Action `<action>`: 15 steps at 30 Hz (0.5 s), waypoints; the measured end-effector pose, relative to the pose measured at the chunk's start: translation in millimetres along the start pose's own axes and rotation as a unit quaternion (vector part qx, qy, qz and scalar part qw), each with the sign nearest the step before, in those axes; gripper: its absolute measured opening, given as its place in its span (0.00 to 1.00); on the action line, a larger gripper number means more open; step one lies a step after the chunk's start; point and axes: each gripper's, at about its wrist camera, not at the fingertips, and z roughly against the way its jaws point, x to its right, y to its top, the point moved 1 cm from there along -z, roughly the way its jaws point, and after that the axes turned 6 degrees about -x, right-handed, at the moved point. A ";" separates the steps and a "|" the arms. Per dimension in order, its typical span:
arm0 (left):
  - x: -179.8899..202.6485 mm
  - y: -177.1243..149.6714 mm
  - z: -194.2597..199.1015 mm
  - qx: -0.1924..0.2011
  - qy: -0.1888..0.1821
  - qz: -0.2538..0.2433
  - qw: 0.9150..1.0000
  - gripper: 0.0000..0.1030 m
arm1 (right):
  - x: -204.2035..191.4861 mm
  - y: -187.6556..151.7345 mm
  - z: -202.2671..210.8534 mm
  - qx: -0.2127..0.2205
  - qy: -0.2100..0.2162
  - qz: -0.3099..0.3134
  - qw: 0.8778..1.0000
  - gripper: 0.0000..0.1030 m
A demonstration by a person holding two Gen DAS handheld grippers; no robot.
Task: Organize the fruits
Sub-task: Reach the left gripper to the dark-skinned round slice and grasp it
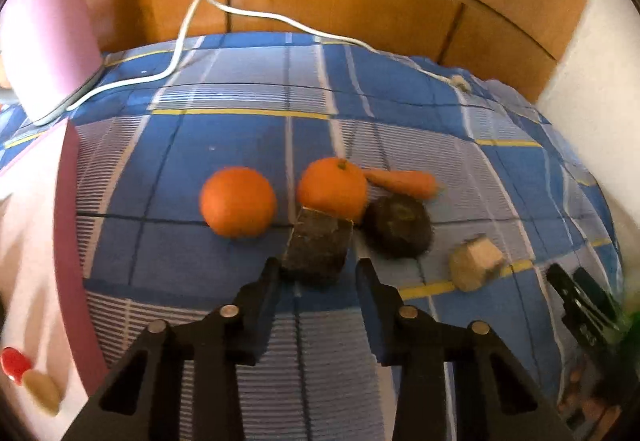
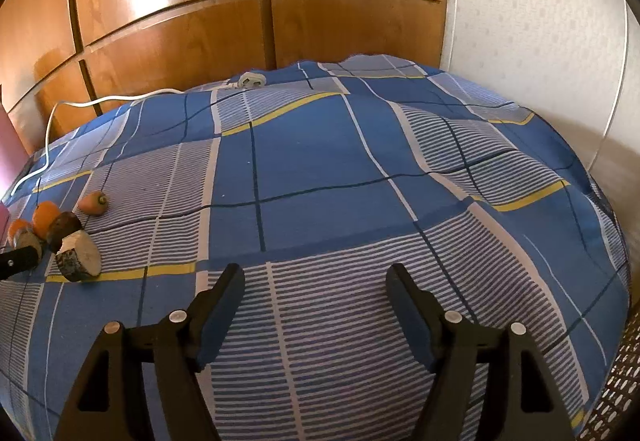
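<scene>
Blue checked bedcover (image 1: 240, 129) spreads over the bed in front of a glossy wooden wardrobe (image 1: 340, 1), and everything lies on it. The left gripper (image 1: 318, 269) points down at a dark, bark-sided wood block (image 1: 318, 247) that stands between its jaws. The jaws are drawn in narrow around it, the left pad against the block's side and the right pad seemingly just short of it. At 12 o'clock from the block, touching its far edge, sits an orange (image 1: 332, 185) with its stem up. A second orange (image 1: 238, 201) lies apart at about 10 o'clock. A carrot (image 1: 404, 181) lies behind the first orange at 1 o'clock, and a dark round piece (image 1: 398, 227) rests just beside the block at 2 o'clock. A pale wood chunk (image 1: 476, 263) sits farther out at 3 o'clock. A pink tray (image 1: 60, 241) runs along the 9 o'clock edge, and a white cable (image 1: 180, 41) trails across the far side of the bed. The right gripper (image 2: 314, 277) hovers over bare bedcover well to the right of the group, its jaws spread wide with nothing between them.
</scene>
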 end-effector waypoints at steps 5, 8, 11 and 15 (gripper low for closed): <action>1.7 -9.4 5.1 -0.003 -0.014 -0.002 1.000 0.31 | 0.0 -0.8 -0.2 0.003 0.001 0.000 1.000 0.74; 0.3 -5.7 3.3 -0.003 -0.011 0.007 1.000 0.37 | -0.9 -1.5 -0.2 0.004 -0.001 0.001 1.000 0.74; 1.1 -3.1 2.8 -0.001 -0.003 0.012 1.000 0.53 | -1.1 -1.4 -0.4 0.004 -0.001 0.001 1.000 0.74; -2.8 -1.0 4.4 -0.002 -0.009 0.038 0.999 0.63 | -1.0 -1.3 -0.4 0.005 -0.001 0.001 1.000 0.74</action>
